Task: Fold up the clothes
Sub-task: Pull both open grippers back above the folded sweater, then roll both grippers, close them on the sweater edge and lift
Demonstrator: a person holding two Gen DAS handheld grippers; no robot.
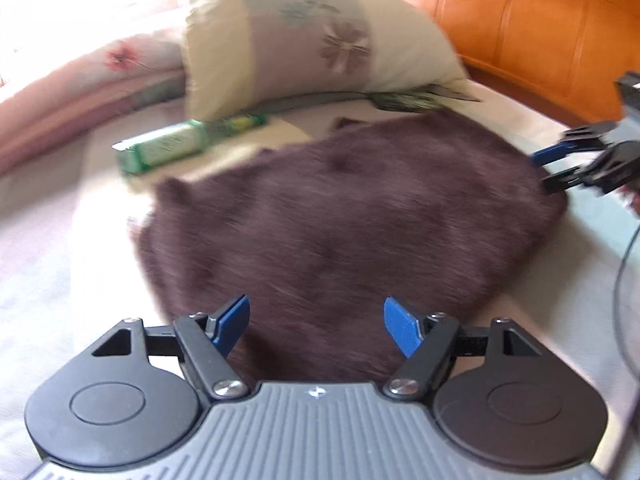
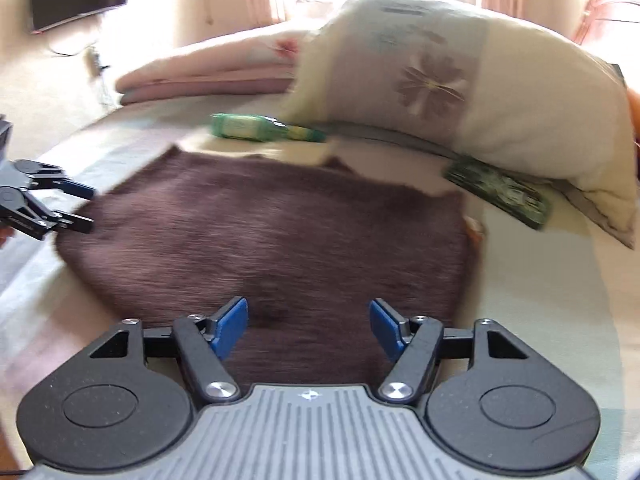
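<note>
Your left hand-held gripper (image 1: pixel 316 328) has its blue pads spread apart with nothing between them; the dark brown garment (image 1: pixel 340 216) lies on the bed (image 1: pixel 48 280) just below and ahead of its fingertips, untouched. Your right hand-held gripper (image 2: pixel 308 330) is likewise spread wide and empty, with the same garment (image 2: pixel 272 232) spread flat directly in front of it. Each view catches the other tool at the cloth's far side edge: from the left one, the right gripper (image 1: pixel 548 170) sits at the garment's right border, its fingers parted; from the right one, the left gripper (image 2: pixel 82 206) hovers at the garment's left border, also parted. Beyond the garment from both grippers, a floral pillow (image 1: pixel 312 40) leans on the bed, with a green packet (image 1: pixel 180 144) lying in front of it and a folded pink blanket (image 2: pixel 208 72) further back. Both views are blurred
</note>
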